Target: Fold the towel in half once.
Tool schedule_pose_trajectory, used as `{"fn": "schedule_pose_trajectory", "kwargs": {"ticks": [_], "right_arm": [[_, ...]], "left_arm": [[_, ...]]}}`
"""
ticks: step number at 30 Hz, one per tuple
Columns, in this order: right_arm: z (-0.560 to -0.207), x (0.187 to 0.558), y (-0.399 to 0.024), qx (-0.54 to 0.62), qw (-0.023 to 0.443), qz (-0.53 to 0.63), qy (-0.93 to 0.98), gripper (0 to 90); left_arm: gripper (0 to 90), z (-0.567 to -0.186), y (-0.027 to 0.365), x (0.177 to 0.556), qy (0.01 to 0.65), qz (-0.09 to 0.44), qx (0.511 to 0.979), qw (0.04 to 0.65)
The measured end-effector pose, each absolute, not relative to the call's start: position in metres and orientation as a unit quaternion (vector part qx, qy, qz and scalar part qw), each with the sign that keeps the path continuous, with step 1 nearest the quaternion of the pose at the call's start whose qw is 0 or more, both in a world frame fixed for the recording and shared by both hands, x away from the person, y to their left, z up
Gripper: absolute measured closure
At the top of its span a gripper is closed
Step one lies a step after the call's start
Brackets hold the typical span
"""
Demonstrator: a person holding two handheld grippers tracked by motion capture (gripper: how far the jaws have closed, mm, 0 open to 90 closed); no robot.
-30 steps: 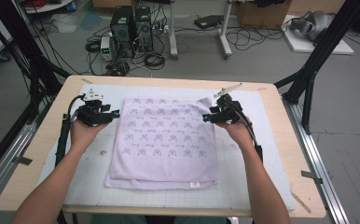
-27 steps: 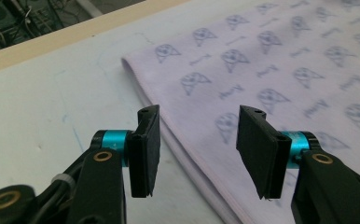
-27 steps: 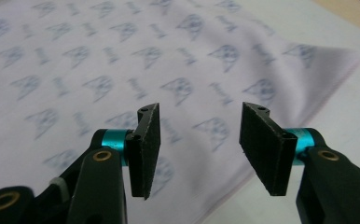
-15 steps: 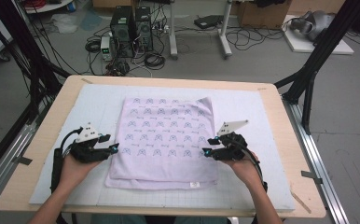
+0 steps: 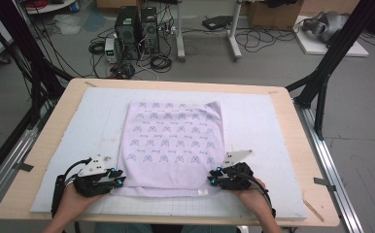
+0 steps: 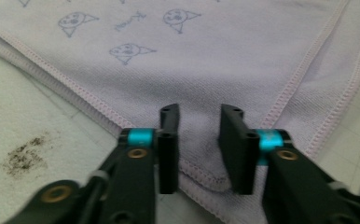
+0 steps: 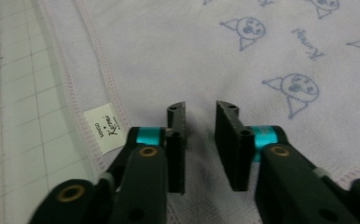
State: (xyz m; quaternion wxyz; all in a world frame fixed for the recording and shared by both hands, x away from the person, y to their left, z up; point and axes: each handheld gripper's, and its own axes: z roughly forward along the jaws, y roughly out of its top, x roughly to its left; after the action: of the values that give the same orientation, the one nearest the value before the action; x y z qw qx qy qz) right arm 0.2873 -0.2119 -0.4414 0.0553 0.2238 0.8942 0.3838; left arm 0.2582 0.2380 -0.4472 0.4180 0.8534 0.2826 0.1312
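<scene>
Behind the tabletop (image 5: 292,109) lie computer towers (image 5: 137,24) and tangled cables on a grey floor. From the high view, a white gridded mat (image 5: 263,126) covers the wood, and a folded lilac towel (image 5: 173,141) printed with small faces lies flat at its middle. The left gripper (image 5: 120,180) sits at the towel's near left corner, the right gripper (image 5: 211,180) at its near right corner, each in a hand.

Seen from the left gripper view, the jaws have just been closing and now stand a narrow gap apart, the towel's stitched corner bunched between them; whether the pads press it I cannot tell.

Seen from the right gripper view, the jaws have likewise been closing, a narrow gap remaining, with towel cloth between them beside a white label (image 7: 104,127).
</scene>
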Motion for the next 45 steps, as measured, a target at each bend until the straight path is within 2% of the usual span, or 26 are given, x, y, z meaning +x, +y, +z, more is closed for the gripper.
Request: {"fn": "schedule_pose_trajectory", "kwargs": {"ticks": [2,5,15,21,26,28,29,30,35,41,45], "right_arm": [[-0.442,0.288,-0.211,0.218,0.051,0.387,0.895,85.1],[-0.441,0.290,-0.213,0.220,0.040,0.389,0.893,87.3],[-0.406,0.294,-0.220,0.215,0.048,0.422,0.879,87.6],[-0.388,0.286,-0.219,0.202,0.050,0.434,0.877,87.6],[-0.400,0.278,-0.214,0.195,0.032,0.419,0.886,87.3],[-0.409,0.277,-0.214,0.200,0.024,0.413,0.888,86.8],[-0.413,0.277,-0.214,0.202,0.021,0.408,0.890,84.7],[-0.418,0.276,-0.214,0.203,0.018,0.404,0.892,78.8],[-0.425,0.269,-0.220,0.207,0.018,0.411,0.888,67.4],[-0.439,0.255,-0.228,0.203,0.027,0.401,0.893,57.8],[-0.445,0.253,-0.230,0.191,0.034,0.403,0.895,55.8]], "left_arm": [[85.7,-0.447,0.237,0.259,0.279,0.133,0.855,0.417],[87.9,-0.445,0.237,0.260,0.282,0.132,0.855,0.414],[88.2,-0.405,0.248,0.257,0.284,0.156,0.837,0.441],[88.2,-0.394,0.258,0.248,0.288,0.160,0.829,0.451],[88.0,-0.408,0.261,0.238,0.290,0.137,0.838,0.442],[84.2,-0.417,0.258,0.236,0.292,0.122,0.841,0.438],[76.1,-0.421,0.256,0.235,0.294,0.120,0.843,0.435],[70.9,-0.423,0.255,0.234,0.291,0.117,0.845,0.433],[70.3,-0.433,0.250,0.232,0.287,0.110,0.850,0.428],[70.8,-0.445,0.249,0.229,0.284,0.117,0.858,0.411],[66.0,-0.447,0.249,0.226,0.282,0.119,0.856,0.416]]}}
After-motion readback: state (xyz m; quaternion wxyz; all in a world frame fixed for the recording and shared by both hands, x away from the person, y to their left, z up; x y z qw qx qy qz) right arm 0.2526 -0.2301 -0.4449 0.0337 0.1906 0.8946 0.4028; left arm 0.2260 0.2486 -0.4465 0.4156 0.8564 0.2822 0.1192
